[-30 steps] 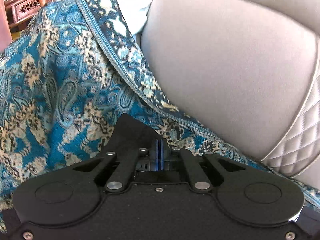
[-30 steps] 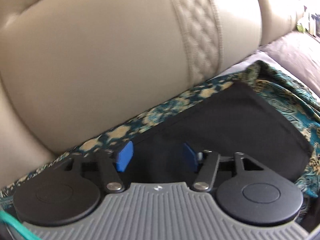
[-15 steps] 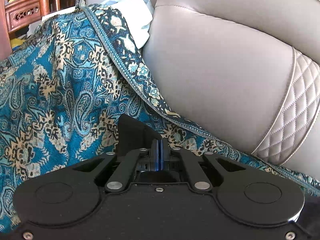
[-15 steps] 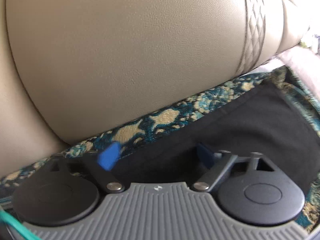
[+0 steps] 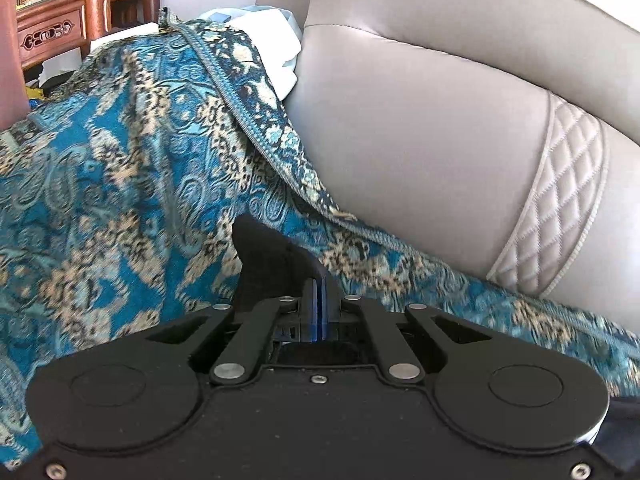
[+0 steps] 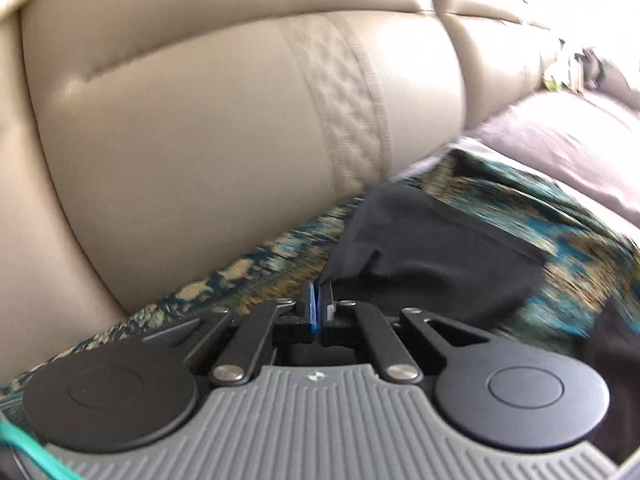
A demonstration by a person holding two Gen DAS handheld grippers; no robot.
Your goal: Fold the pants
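We see a beige sofa (image 5: 440, 128) draped with a blue patterned throw (image 5: 120, 184). On the throw lie the black pants (image 6: 432, 248). Our right gripper (image 6: 318, 300) has just closed, pinching a pants edge; our left gripper (image 5: 316, 296) is clenched on another black corner.

So the right tongs (image 6: 319, 300) were gaping over the black pants (image 6: 432, 256) a second ago and have just been closing, and now the blue pads are pinched on a fold of that fabric, which peaks up off the patterned throw (image 6: 256, 264) instead of lying flat. In the left wrist view, more of the sofa back (image 5: 420, 120) and the wooden cabinet (image 5: 52, 28) shows than before, with the pinched pants corner sitting higher against the throw.
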